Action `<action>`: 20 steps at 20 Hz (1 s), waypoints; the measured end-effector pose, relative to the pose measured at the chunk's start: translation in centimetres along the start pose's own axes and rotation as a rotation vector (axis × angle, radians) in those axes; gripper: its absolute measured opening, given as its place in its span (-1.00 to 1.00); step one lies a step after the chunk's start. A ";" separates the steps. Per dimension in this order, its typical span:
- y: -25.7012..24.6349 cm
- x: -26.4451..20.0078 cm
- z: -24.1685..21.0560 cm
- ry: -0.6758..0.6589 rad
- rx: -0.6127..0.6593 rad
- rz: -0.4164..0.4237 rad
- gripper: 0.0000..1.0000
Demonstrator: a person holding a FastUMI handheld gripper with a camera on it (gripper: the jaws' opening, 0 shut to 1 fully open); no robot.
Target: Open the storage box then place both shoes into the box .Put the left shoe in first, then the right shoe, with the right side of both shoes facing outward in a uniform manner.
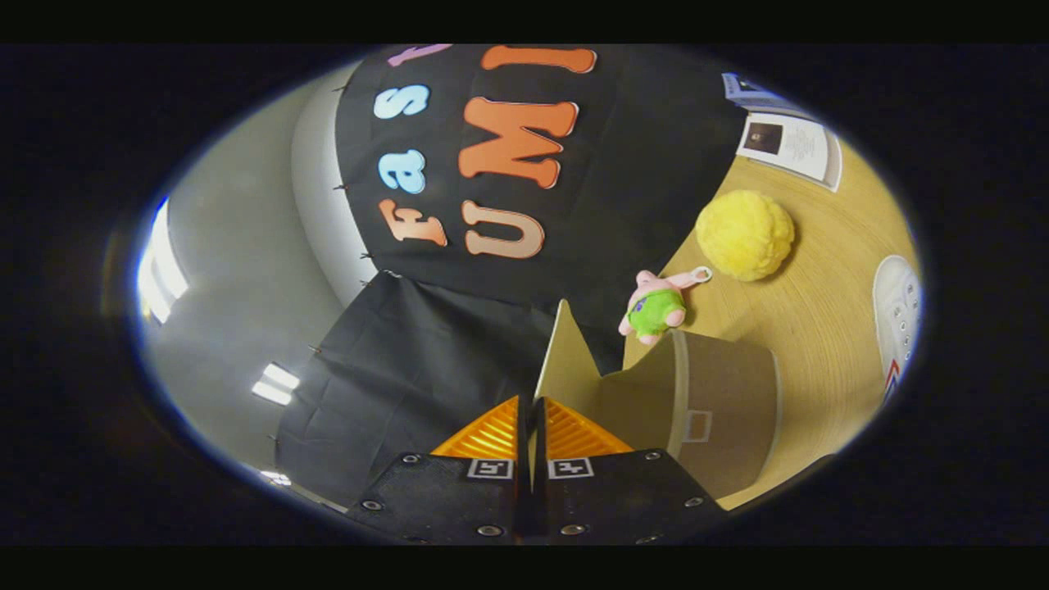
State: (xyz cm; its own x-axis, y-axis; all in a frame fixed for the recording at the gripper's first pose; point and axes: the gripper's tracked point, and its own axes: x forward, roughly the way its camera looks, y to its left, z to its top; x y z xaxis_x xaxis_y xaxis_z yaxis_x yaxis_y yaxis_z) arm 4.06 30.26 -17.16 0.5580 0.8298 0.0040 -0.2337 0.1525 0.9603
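Gripper view: we see the scene rolled to one side, so the wooden worktop (819, 328) rises on the right of the gripper (531, 434) and the booth's black cloth wall (393, 385) stands on its left and ahead.

To the left of the fingers there is only that cloth wall, with a grey room wall and bright ceiling lights beyond it.

At the centre, the gripper's two fingers are drawn almost together, with just a thin slit between them. In that slit sits the edge of a pale cardboard flap (565, 360), so we read the gripper as clamped on the flap of the storage box (721, 410). The flap runs straight ahead from the fingertips, its long axis in line with the fingers, and ends in a pointed corner against the cloth wall.

Just to the right of the fingers lies the brown body of the storage box, joined to the flap, its side facing us with a small rectangular label outline on it.

Beyond the box, a small pink plush toy in a green outfit (656, 305) rests on the worktop, touching the box's far edge. Further right is a fuzzy yellow ball (744, 235), near the toy but apart from it. Papers (791, 143) lie beyond the ball.

Furthest right, well apart from the box, a white shoe (897, 319) with laces lies on the worktop, partly cut off, so we cannot tell which way its toe points.
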 end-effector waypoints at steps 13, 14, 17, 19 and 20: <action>9.6 8.4 -5.3 -0.043 -0.278 -0.103 -0.95; 10.1 9.1 -5.9 -0.039 -0.305 -0.115 -0.95; 11.5 11.3 -8.6 -0.008 -0.392 -0.114 -0.90; 12.0 12.8 -10.8 0.040 -0.437 -0.119 -0.82; 12.4 13.4 -12.1 0.066 -0.462 -0.111 -0.74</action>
State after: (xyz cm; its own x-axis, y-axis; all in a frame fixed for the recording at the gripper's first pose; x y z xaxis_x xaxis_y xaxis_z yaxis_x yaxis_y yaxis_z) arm -0.99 49.73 -8.56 0.5516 0.8249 -0.1236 -0.5131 0.4524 0.7294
